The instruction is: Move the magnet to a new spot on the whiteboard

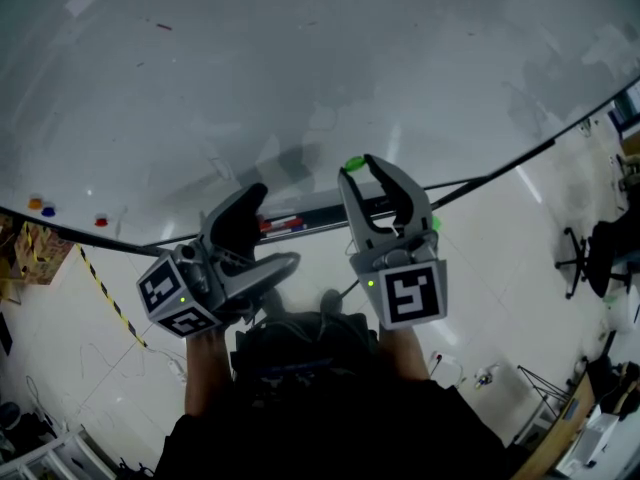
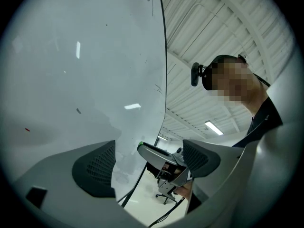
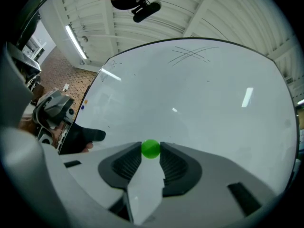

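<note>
A small round green magnet (image 3: 151, 148) sits pinched between the pads of my right gripper (image 3: 151, 152), held just in front of the whiteboard (image 3: 199, 94). From the head view the magnet (image 1: 353, 164) shows at the tip of the right gripper (image 1: 362, 166), low on the whiteboard (image 1: 300, 68) near its bottom edge. My left gripper (image 1: 277, 225) hangs to the left of it, open, with nothing between its fingers. In the left gripper view that gripper (image 2: 147, 161) points along the whiteboard (image 2: 71, 80), and the right gripper (image 2: 159, 152) shows between its jaws.
Orange (image 1: 36, 204), blue (image 1: 48, 210) and red (image 1: 101, 221) magnets stick to the board's lower left. Markers lie in the tray (image 1: 290, 225) under the board. An office chair (image 1: 580, 248) stands on the floor at the right, with yellow-black tape (image 1: 105, 288) at the left.
</note>
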A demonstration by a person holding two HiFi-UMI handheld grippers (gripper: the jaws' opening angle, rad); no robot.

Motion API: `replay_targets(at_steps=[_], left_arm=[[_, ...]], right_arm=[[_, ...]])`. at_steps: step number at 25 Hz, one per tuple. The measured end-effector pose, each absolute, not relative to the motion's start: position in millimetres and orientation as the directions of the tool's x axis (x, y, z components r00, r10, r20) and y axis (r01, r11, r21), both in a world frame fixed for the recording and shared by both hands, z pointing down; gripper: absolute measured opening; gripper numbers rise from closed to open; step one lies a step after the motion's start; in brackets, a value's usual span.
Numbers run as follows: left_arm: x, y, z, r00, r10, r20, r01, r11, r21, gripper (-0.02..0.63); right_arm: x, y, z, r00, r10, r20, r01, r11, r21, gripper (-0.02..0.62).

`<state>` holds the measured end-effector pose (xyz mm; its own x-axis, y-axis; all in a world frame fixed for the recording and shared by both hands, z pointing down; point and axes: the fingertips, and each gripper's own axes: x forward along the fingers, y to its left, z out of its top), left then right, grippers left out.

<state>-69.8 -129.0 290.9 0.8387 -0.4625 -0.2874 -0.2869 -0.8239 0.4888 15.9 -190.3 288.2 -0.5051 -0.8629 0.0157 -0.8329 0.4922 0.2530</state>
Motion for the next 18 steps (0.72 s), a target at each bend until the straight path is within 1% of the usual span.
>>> replay_targets(at_steps=[12,18], left_arm=[[-81.9,-131.9,292.7,0.838,-0.470,-0.277,-0.303,-0.823,0.480,0.436],[-86.3,-134.2,293.3,0.839,-0.467,-0.278,-0.302,-0.826,0.477,0.436]], right_arm=[[4.8,-206.0,290.0,-0.477,-0.879,0.004,-0.842,0.459,0.284,0.149],[3.4,-214.2,292.2,-0.440,-0.898,0.010,-0.854,0.422,0.304,0.149]])
